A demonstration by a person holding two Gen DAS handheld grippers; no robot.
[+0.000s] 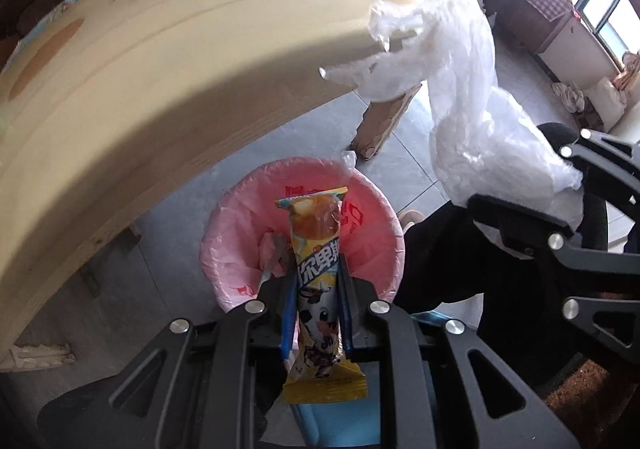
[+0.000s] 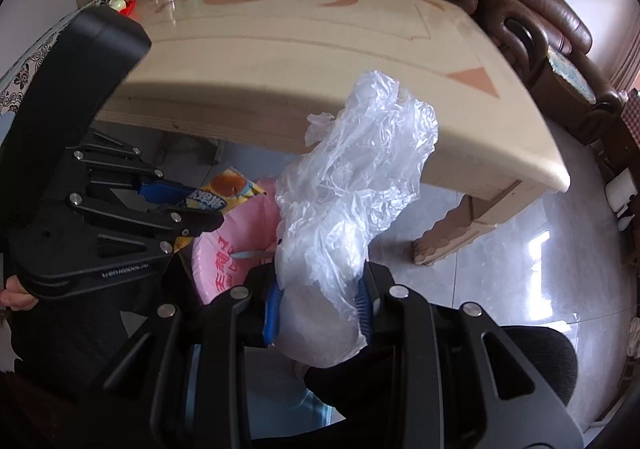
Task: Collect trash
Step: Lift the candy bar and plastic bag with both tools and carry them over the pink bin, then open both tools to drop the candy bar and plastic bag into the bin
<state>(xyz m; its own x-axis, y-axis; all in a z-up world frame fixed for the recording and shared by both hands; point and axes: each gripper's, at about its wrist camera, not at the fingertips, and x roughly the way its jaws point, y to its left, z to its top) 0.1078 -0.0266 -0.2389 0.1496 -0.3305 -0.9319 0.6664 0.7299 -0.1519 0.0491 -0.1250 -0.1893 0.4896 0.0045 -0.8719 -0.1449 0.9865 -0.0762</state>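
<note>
At the far left of the left wrist view, the pale wooden table [image 1: 168, 61] arches over the scene, its top inlaid with orange shapes. Below its edge, on the grey tiled floor, stands the bin [image 1: 304, 233], lined with a pink plastic bag printed in red. A few scraps already lie inside; what they are is hard to make out.

Directly above the bin's opening, the left gripper [image 1: 316, 273] pinches a yellow snack wrapper [image 1: 316, 289] printed with a cartoon cow, its blue-padded jaws pressed flat against the wrapper's two sides. The wrapper's upper end points down toward the bin.

Further right, a crumpled clear plastic bag [image 1: 472, 97] hangs beside the table corner. In the right wrist view this bag [image 2: 348, 201] is clamped at its lower end by the right gripper [image 2: 320, 305], the jaws closed around the bunched film, which billows up in front of the table edge. The bag sits just beside the bin's pink rim [image 2: 244, 249], near the left gripper [image 2: 208, 209] and its wrapper [image 2: 228, 189].

At the right, a brown leather sofa [image 2: 532, 21] runs behind the table.
</note>
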